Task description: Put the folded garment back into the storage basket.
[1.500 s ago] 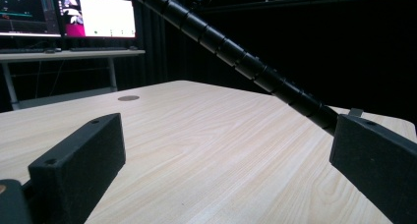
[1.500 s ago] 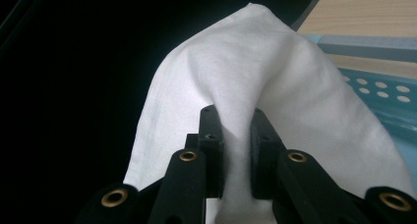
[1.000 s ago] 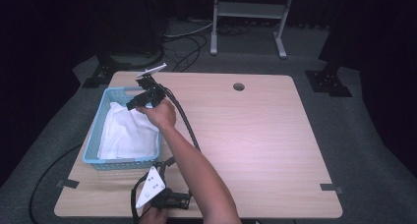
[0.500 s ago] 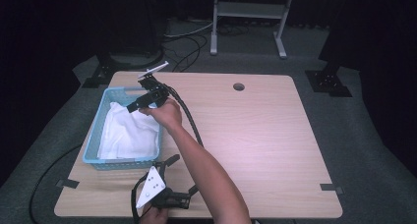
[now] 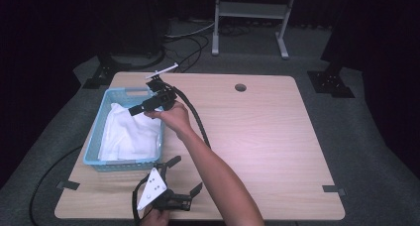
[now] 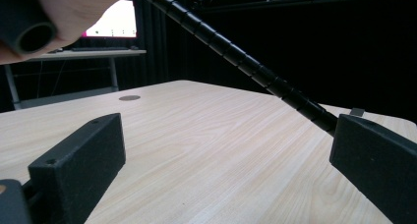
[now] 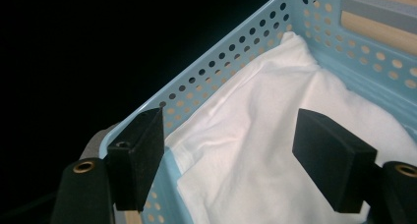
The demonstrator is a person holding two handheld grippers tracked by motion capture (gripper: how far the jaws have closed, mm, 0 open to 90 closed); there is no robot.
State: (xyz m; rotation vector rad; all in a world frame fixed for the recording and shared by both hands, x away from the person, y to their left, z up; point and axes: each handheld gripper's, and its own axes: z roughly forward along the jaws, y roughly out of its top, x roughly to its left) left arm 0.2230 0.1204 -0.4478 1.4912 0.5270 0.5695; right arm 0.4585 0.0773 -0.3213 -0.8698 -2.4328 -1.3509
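Hovering over the blue basket [image 5: 101, 137] w/ my right gripper [image 5: 141, 108], seen from the high view: it sits above the basket's far right corner, fingers pointing toward the left side of the bench [image 5: 257, 137]. The white cloth [image 5: 130, 134] lies crumpled inside the basket, covering most of the bottom, not gripped by anything. The basket stands on the bench's left part. My right arm reaches diagonally up from the near edge, and the black cable [image 5: 195, 122] trails back along it. My left gripper [image 5: 185, 194] rests low at the near edge of the bench, just in front of the basket, grey three-cornered plate [image 5: 152, 186] on top, fingers spread & pointing right.

Left gripper view: my two black fingers [image 6: 78, 160] stand wide apart, nothing between them but bare bench wood [image 6: 211, 150]. The ribbed cable [image 6: 246, 64] of the other gripper crosses in front, slanting down to the right. A round hole [image 6: 129, 98] in the bench shows farther off.

Right gripper view: my fingers [image 7: 140, 155] have just been opening & are released, holding nothing. The cloth [image 7: 265, 130] lies below & between them, apart from the pads. The left finger hangs over the basket's perforated wall [image 7: 216, 71]; the right one is over the cloth. The cloth is bunched toward the far corner by the handle slot [image 7: 373, 25].
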